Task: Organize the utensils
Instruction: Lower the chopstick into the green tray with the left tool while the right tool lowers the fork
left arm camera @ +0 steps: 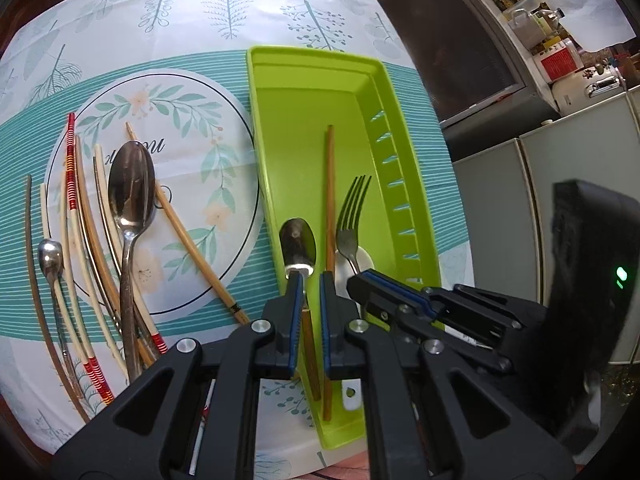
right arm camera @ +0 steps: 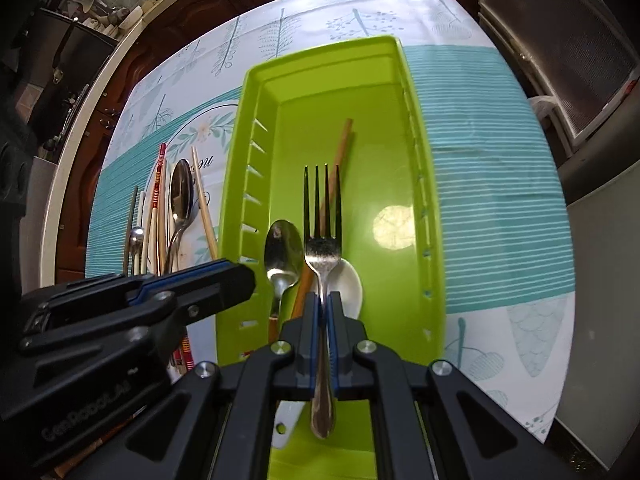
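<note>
A green tray [left arm camera: 320,80] [right arm camera: 434,240] lies on the table. In it are a wooden-handled steel spoon [left arm camera: 298,246] [right arm camera: 282,252], a brown chopstick [left arm camera: 329,184] [right arm camera: 340,148] and a white ceramic spoon [left arm camera: 344,272] [right arm camera: 352,284]. My left gripper [left arm camera: 310,280] [right arm camera: 240,276] hangs over the spoon's neck with its jaws slightly apart, holding nothing. My right gripper [right arm camera: 323,300] [left arm camera: 360,280] is shut on a steel fork [right arm camera: 322,208] [left arm camera: 352,216], held over the tray, tines pointing away.
Left of the tray lie a large steel spoon [left arm camera: 130,188] [right arm camera: 181,196], a small spoon [left arm camera: 50,258], a red-banded chopstick [left arm camera: 71,168] and several pale and brown chopsticks [left arm camera: 192,248]. Cabinets and a dark appliance [left arm camera: 460,52] stand right of the table edge.
</note>
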A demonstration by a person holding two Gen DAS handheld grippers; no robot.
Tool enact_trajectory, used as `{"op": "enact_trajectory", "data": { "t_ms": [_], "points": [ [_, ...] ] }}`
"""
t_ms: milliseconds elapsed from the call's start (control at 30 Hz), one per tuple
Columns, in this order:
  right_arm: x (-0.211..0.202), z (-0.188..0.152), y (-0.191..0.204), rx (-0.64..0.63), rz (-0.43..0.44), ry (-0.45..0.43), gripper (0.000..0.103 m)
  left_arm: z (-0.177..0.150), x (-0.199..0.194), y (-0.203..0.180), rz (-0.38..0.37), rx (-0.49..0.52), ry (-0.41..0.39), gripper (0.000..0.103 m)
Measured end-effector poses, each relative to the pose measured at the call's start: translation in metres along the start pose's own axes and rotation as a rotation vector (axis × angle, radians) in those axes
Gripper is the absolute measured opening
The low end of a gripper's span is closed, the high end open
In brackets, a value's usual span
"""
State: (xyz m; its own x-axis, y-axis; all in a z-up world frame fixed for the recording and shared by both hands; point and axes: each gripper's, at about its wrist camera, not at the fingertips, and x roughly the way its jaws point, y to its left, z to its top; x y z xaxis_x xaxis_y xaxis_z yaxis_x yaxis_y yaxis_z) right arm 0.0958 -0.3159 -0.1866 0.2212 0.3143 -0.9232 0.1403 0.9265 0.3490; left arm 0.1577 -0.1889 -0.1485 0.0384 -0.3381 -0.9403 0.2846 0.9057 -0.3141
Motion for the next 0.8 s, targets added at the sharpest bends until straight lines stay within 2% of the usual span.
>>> {"op": "enact_trajectory", "data": {
  "t_ms": [100,233,467,633,800],
  "points": [
    [0.003,0.001,-0.002,0.023,-0.005,0.007,0.004,-0.004,-0.009,0.002,0.031,0.013,-0.018,0.007],
    [-0.001,0.002,-0.009,0.038,-0.056,-0.006,0.004,-0.010,-0.021,0.008,0.029,0.016,-0.033,0.007],
    [0.003,0.001,-0.013,0.055,-0.036,0.037,0.006,-0.021,-0.036,0.016,0.034,0.022,-0.058,0.007],
    [-0.005,0.001,-0.009,0.083,0.037,0.025,0.006,-0.027,-0.045,0.022,0.026,0.006,-0.075,0.007],
    [-0.012,0.001,0.002,0.054,0.006,0.001,0.006,-0.034,-0.056,0.030,0.041,-0.005,-0.103,0.007]
  ]
}}
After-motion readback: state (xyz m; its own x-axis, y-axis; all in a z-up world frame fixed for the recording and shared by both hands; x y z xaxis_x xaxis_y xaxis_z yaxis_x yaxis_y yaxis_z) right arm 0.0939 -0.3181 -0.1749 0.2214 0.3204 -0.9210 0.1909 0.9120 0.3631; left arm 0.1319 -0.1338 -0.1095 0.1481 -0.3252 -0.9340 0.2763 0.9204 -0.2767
